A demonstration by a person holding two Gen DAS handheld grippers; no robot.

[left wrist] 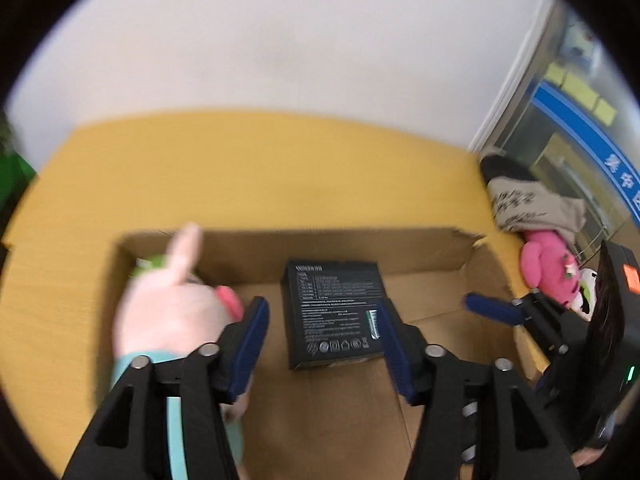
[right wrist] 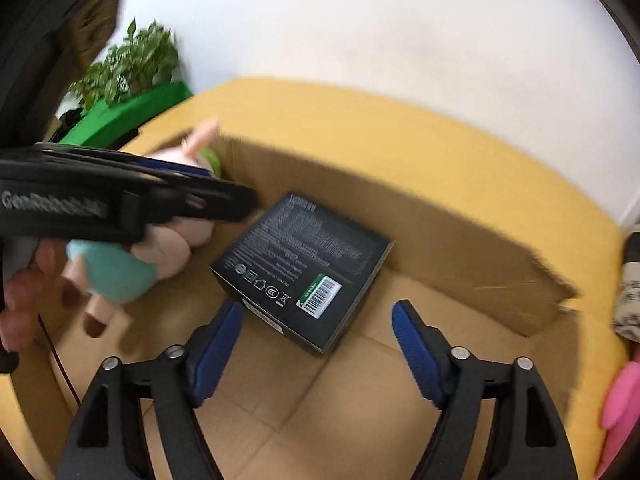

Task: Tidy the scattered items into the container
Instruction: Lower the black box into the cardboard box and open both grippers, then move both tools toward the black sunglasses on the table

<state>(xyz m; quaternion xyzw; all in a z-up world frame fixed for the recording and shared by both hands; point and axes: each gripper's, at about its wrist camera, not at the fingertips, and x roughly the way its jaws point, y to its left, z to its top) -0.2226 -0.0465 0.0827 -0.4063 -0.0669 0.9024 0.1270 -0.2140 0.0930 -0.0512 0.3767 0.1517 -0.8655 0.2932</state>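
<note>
The left gripper [left wrist: 322,338] has its blue fingers apart with nothing squeezed. The right gripper [right wrist: 318,354] is apart too. Both hang over the open cardboard box [right wrist: 460,248]. A black box [left wrist: 334,312] lies flat inside, with bare floor around it. A pink plush toy [left wrist: 172,304] lies by the box's left wall. The cardboard box sits on a yellow table [left wrist: 260,168] by a white wall [left wrist: 280,40].

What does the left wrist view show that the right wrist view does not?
Only the left wrist view shows the glass door with a blue stripe. Only the right wrist view shows the potted plant and the black box's barcode label. Both share the cardboard box, the black box lying inside it, the pink plush doll and the yellow table.
</note>
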